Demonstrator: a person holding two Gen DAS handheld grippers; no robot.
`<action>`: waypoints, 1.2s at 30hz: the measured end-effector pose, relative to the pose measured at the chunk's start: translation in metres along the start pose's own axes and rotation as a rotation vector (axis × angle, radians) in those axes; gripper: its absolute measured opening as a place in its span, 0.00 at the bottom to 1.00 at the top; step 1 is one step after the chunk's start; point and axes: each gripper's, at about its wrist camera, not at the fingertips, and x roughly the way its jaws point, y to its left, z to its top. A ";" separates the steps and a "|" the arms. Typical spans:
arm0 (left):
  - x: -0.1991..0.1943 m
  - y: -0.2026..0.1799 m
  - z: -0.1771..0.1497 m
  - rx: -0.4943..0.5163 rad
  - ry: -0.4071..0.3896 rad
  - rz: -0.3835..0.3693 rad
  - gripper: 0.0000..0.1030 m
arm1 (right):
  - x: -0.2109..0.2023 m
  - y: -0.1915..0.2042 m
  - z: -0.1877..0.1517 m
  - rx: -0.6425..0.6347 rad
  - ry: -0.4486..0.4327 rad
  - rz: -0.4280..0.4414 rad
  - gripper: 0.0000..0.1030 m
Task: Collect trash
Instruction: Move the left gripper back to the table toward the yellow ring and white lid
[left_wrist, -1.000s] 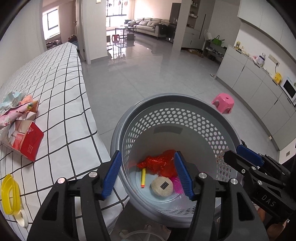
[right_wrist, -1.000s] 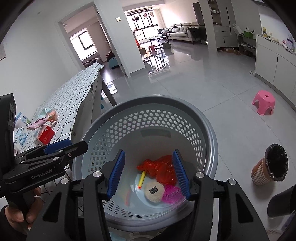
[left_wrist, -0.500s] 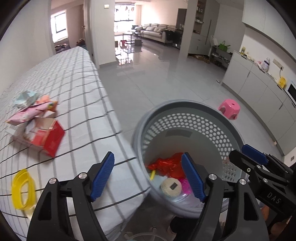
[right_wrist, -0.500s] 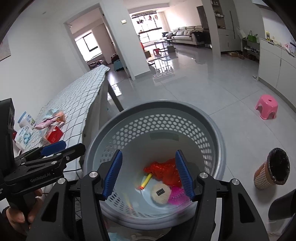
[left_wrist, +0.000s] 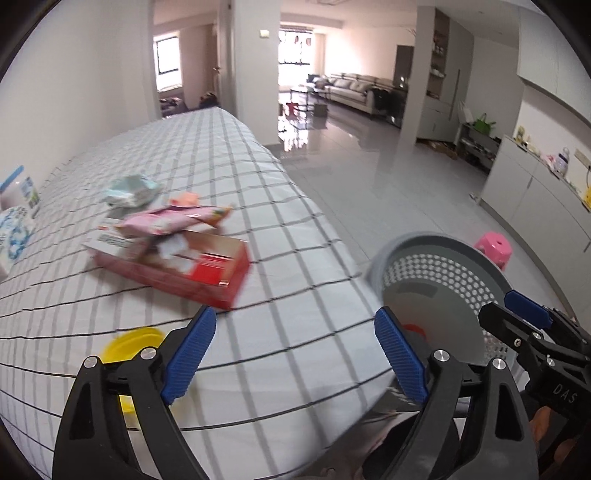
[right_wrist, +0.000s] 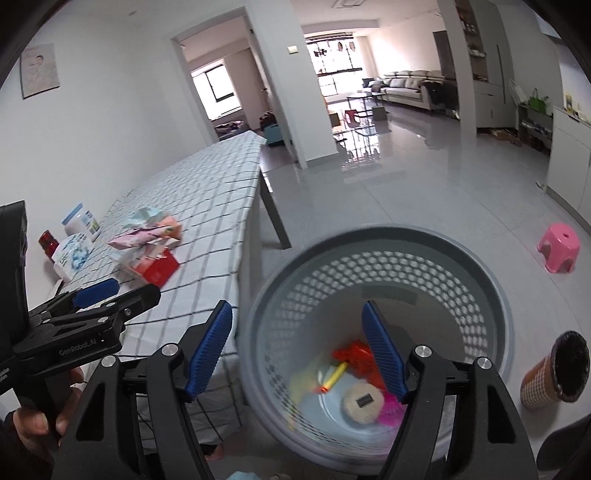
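The left gripper (left_wrist: 295, 354) hangs over the near edge of the checked tablecloth (left_wrist: 280, 236), its jaws wide and having just been opening, with nothing between them. Just behind its left finger lies a yellow plastic lid (left_wrist: 129, 345), partly hidden by the finger. The right gripper (right_wrist: 297, 350) hangs above the near rim of the grey perforated basket (right_wrist: 380, 251), which stands on the floor just beside the table's edge; its jaws have also just been opening and stand apart, empty.

Inside the basket lie crumpled orange-red plastic (right_wrist: 349, 354), a yellow stick with a red tip (right_wrist: 334, 376), a round beige puff with a dark label (right_wrist: 364, 400) and something magenta (right_wrist: 389, 410), partly covered by the right finger.

Farther up the cloth, 1 open red carton (left_wrist: 177, 266) lies on its side with a pink snack wrapper (left_wrist: 173, 221) resting on top. Behind these sit a crumpled pale-blue packet (left_wrist: 131, 190) and a small orange piece (left_wrist: 184, 199). At the table's left edge stand a blue-and-white box (right_wrist: 72, 254), a white tub with a blue lid (right_wrist: 81, 221) and a red can (right_wrist: 48, 242).

On the floor, a checked bin with a black liner (right_wrist: 554, 369) stands right of the basket, and a pink stool (right_wrist: 557, 247) sits farther back.
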 end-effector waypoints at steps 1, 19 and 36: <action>-0.002 0.003 0.000 0.000 -0.002 0.005 0.84 | 0.001 0.004 0.001 -0.007 -0.003 0.003 0.68; -0.044 0.085 -0.022 -0.084 -0.032 0.169 0.86 | 0.012 0.071 0.005 -0.082 0.005 0.145 0.70; -0.040 0.132 -0.062 -0.215 0.055 0.200 0.87 | 0.030 0.110 -0.011 -0.168 0.054 0.180 0.70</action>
